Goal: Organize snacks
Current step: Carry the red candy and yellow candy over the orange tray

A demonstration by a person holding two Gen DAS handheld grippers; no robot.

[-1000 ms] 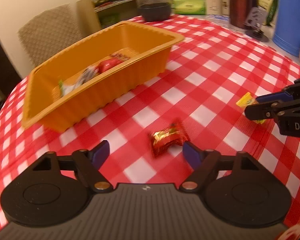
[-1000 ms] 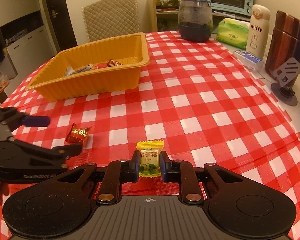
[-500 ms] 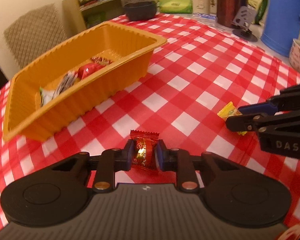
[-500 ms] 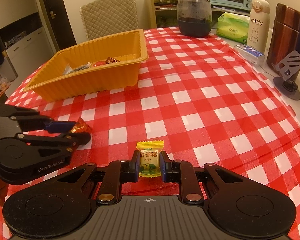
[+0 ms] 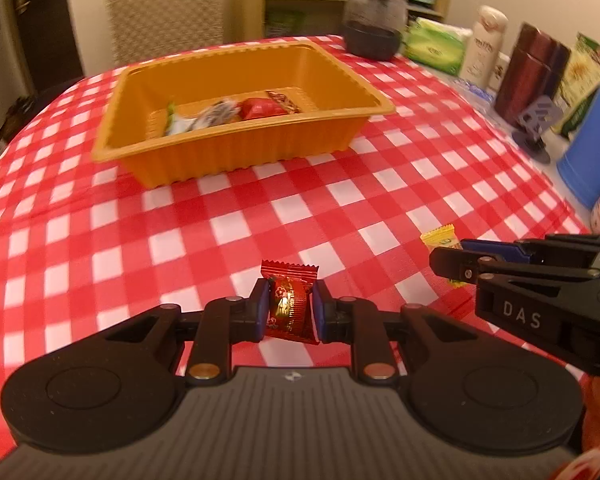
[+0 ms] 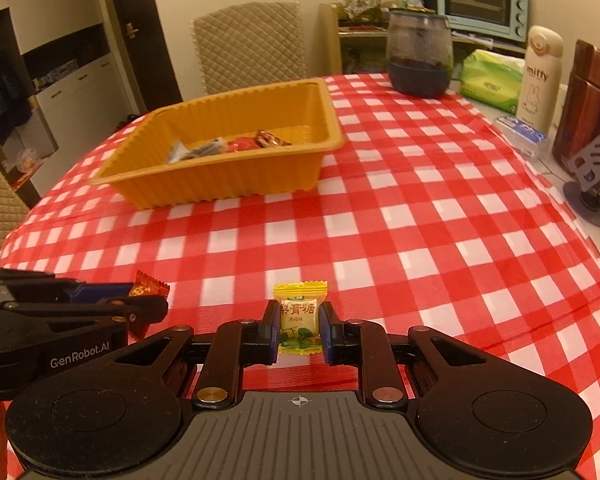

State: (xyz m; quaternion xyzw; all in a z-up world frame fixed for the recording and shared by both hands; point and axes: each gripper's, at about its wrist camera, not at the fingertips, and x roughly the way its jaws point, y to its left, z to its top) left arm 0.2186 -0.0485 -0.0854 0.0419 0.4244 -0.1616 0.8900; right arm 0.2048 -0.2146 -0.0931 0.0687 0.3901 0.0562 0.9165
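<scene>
While both grippers sat low over the red-checked tablecloth, each was clamped on one sweet. Left gripper: jaws closed on a red foil candy, held upright between the blue pads. Right gripper: jaws closed on a yellow-green candy, printed face toward the camera. The two grippers stood side by side, near but not touching. Farther on: an orange tray on the cloth, containing several wrapped snacks along its near wall. Beyond the tray: a dark glass jar, a green tissue pack, a white bottle, and a quilted chair at the table's far edge.
</scene>
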